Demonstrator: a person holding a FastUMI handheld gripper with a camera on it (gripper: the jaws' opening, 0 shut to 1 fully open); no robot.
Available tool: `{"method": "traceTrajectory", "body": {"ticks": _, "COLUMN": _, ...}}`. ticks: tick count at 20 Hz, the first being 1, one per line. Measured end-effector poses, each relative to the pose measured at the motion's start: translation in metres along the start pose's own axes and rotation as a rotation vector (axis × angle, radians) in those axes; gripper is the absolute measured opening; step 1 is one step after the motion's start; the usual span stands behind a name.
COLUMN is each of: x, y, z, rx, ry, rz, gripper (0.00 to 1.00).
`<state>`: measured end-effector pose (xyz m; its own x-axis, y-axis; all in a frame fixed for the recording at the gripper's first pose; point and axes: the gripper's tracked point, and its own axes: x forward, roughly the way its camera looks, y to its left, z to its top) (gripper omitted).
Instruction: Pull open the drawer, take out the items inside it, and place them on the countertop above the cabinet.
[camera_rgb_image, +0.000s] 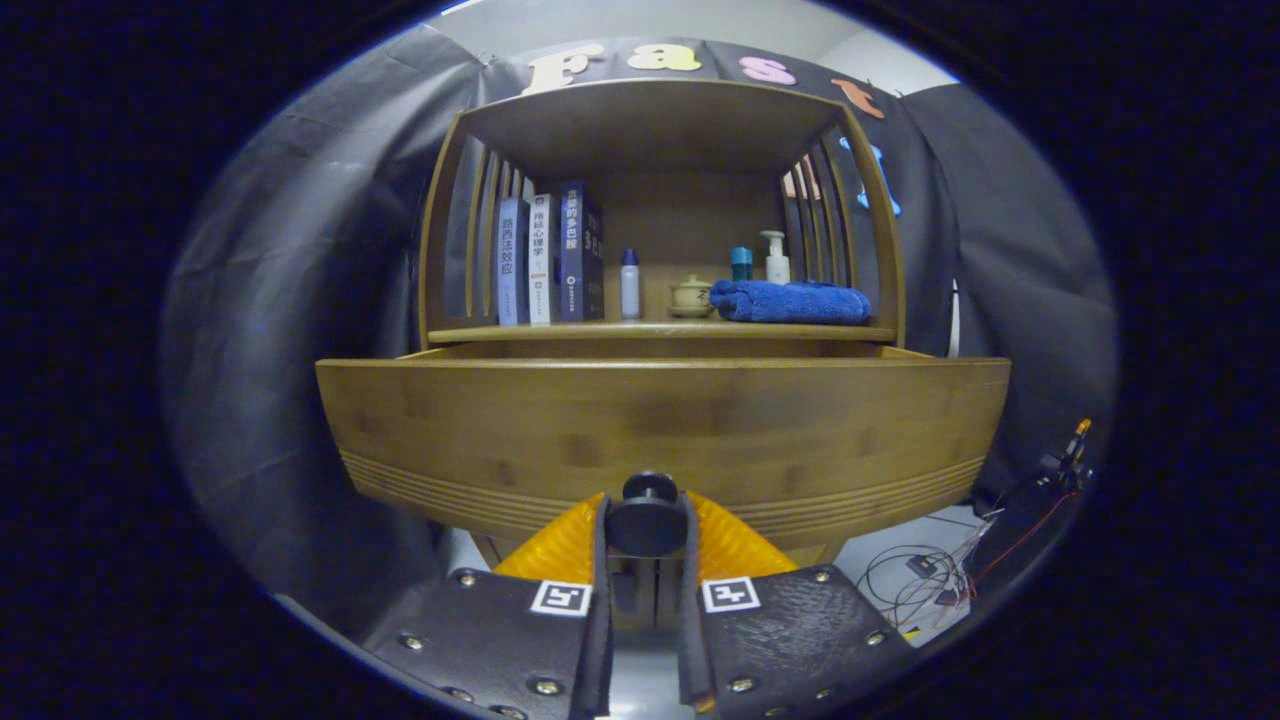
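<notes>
A wooden cabinet stands straight ahead with its drawer (660, 430) pulled out toward me. The drawer's wide bamboo front faces me, and its inside is hidden behind that front. A round dark knob (648, 520) sticks out low on the front's middle. My gripper (646, 530) is shut on that knob, one finger pressing each side. The countertop (660, 331) above the drawer carries several books (548, 258), a small white bottle (630, 284), a little teapot (691, 295), a folded blue towel (792, 301), a teal-capped jar (741, 263) and a pump bottle (776, 258).
Slatted wooden sides and a top board (650, 115) enclose the shelf space over the countertop. Black cloth hangs behind and to both sides. Loose cables and small electronics (935, 580) lie on the pale floor at the lower right of the cabinet.
</notes>
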<state>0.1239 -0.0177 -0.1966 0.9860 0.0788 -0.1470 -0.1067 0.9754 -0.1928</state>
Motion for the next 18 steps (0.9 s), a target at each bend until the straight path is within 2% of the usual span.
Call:
{"method": "traceTrajectory", "body": {"ticks": 7, "x": -0.010, "y": 0.003, "z": -0.005, "rx": -0.026, "ry": 0.006, "rz": 0.009, "gripper": 0.26}}
{"method": "traceTrajectory", "body": {"ticks": 11, "x": -0.010, "y": 0.003, "z": -0.008, "rx": 0.020, "ry": 0.055, "rz": 0.015, "gripper": 0.27}}
{"method": "traceTrajectory", "body": {"ticks": 13, "x": -0.012, "y": 0.004, "z": -0.008, "rx": 0.036, "ry": 0.094, "rz": 0.026, "gripper": 0.37}}
{"method": "traceTrajectory", "body": {"ticks": 16, "x": -0.027, "y": -0.001, "z": 0.004, "rx": 0.049, "ry": 0.080, "rz": 0.015, "gripper": 0.43}}
{"method": "traceTrajectory", "body": {"ticks": 18, "x": -0.039, "y": -0.001, "z": 0.016, "rx": 0.024, "ry": 0.055, "rz": 0.019, "gripper": 0.60}}
